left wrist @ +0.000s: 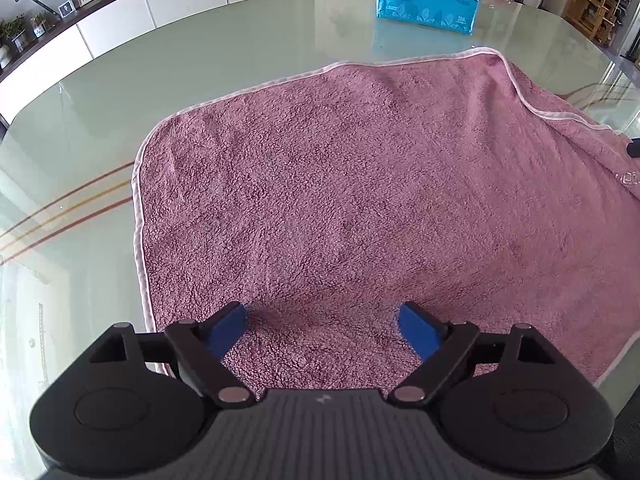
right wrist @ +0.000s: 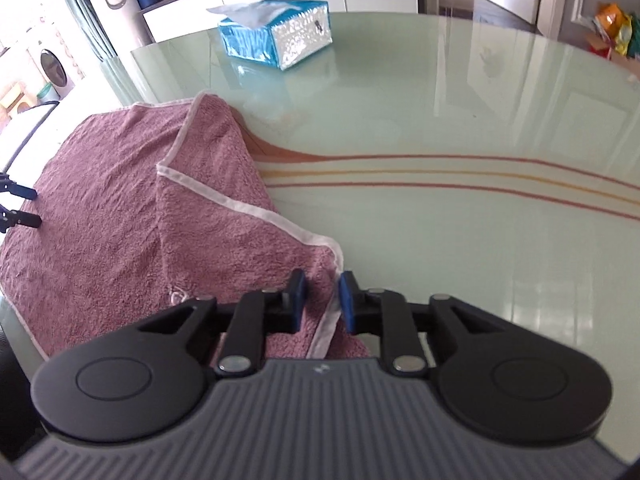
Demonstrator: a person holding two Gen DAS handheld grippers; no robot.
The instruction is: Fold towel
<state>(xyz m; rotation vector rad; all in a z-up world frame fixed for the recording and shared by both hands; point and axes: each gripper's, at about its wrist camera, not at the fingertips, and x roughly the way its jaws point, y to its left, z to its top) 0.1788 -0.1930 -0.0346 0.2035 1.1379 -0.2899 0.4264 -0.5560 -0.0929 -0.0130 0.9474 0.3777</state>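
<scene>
The towel (left wrist: 360, 200) runs off the right edge of the left wrist view, and its near edge is hidden behind the left claw (left wrist: 323, 330). In the right wrist view the right claw (right wrist: 322, 300) covers the gripped corner, and the embroidered mark there is too small to read.

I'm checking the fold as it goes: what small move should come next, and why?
Probably carry the right gripper leftward over the towel: it pinches the towel's raised right edge, already partly folded over, while the left gripper hangs open above the flat part.
</scene>
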